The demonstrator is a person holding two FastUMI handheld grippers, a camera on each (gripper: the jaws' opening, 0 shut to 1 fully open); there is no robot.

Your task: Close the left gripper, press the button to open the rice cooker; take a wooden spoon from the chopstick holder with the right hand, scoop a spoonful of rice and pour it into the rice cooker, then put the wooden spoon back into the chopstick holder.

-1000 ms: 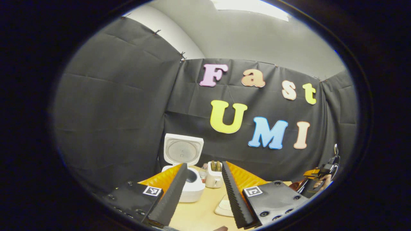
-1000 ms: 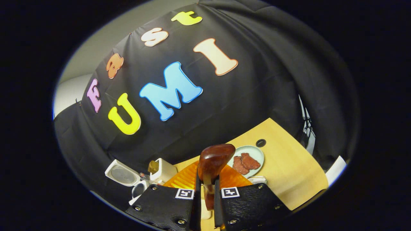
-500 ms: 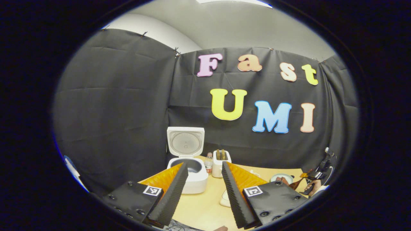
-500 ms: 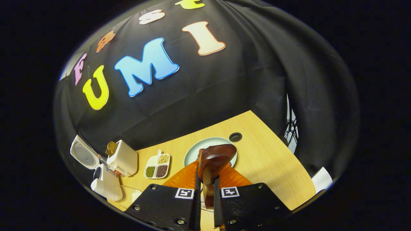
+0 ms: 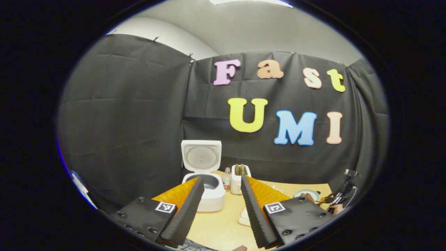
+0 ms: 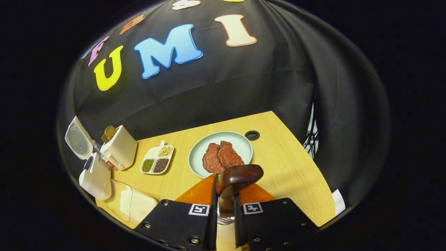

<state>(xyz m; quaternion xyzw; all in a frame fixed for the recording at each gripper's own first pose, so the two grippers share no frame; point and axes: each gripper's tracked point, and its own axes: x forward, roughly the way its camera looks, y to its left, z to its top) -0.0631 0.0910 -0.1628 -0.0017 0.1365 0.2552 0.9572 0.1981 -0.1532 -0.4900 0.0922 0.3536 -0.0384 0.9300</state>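
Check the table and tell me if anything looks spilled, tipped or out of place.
Nothing stands out. The rice cooker stands upright with its lid raised, the plate holds its two meat pieces, and the divided dish keeps its grains in their compartments. The right hand-held gripper grips the wooden spoon.

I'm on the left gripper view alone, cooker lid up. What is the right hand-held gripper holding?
Observer: The right hand-held gripper is shut on the wooden spoon, bowl end forward.
Operator: What lies ahead of it?
Observer: A plate carrying two pieces of red meat, just beyond the spoon's bowl.
Operator: Where are the grains?
Observer: In a three-compartment dish between the toaster and the plate.
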